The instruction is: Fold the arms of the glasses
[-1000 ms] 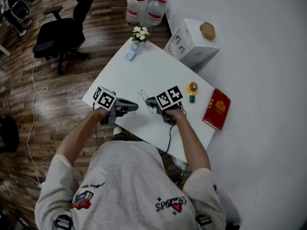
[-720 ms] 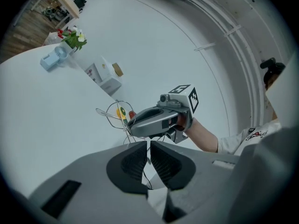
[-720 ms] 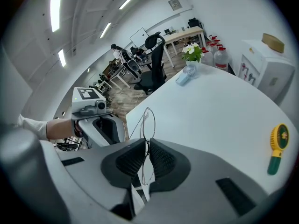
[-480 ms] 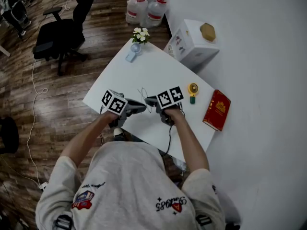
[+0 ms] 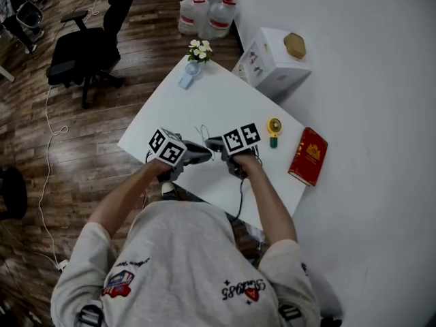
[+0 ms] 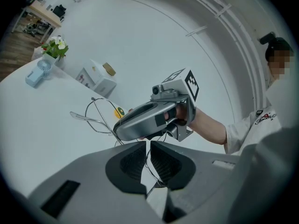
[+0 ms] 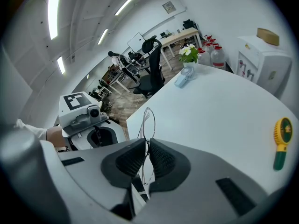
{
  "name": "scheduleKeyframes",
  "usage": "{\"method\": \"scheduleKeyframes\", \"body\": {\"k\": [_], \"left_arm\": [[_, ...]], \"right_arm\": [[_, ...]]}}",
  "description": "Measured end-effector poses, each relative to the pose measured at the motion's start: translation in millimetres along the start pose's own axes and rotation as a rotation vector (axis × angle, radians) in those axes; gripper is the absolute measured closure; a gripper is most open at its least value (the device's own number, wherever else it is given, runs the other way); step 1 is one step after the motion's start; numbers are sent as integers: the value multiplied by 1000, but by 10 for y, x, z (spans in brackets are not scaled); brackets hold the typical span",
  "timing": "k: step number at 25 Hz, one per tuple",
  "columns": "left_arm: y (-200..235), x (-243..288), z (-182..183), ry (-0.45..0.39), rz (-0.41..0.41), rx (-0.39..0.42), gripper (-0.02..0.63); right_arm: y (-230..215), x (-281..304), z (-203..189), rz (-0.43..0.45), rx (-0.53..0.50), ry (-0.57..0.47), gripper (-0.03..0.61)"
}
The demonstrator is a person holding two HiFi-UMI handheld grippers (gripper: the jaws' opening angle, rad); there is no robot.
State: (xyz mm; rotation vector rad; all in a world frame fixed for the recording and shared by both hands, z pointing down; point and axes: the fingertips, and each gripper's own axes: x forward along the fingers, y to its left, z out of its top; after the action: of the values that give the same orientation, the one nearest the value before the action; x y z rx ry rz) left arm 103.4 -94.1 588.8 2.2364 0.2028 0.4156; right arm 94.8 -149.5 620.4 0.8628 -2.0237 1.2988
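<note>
The thin wire-framed glasses are held up just above the white table, between the two grippers. My left gripper comes in from the left, and its jaws are shut on a thin wire arm of the glasses. The rest of the frame sticks out beyond them. My right gripper is shut on the frame, with one round lens rim rising just past its pads. The two grippers' tips nearly meet.
On the table stand a small blue fan, a vase of white flowers, a yellow-green mini fan and a red book. A white box sits behind it. An office chair and water bottles stand on the wooden floor.
My left gripper has moved right, towards the right gripper and the glasses, and rolled a little. The right gripper has stayed in place.
</note>
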Motion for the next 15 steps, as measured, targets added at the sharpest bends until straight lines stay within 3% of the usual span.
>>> {"method": "scheduleKeyframes", "body": {"k": [8,15], "left_arm": [[117,-189,-18,-43,48,-20,591],[74,-51,-47,-24,31,-19,591]], "right_arm": [[-17,-36,0,2,9,-14,546],[50,4,17,19,6,-15,546]]}}
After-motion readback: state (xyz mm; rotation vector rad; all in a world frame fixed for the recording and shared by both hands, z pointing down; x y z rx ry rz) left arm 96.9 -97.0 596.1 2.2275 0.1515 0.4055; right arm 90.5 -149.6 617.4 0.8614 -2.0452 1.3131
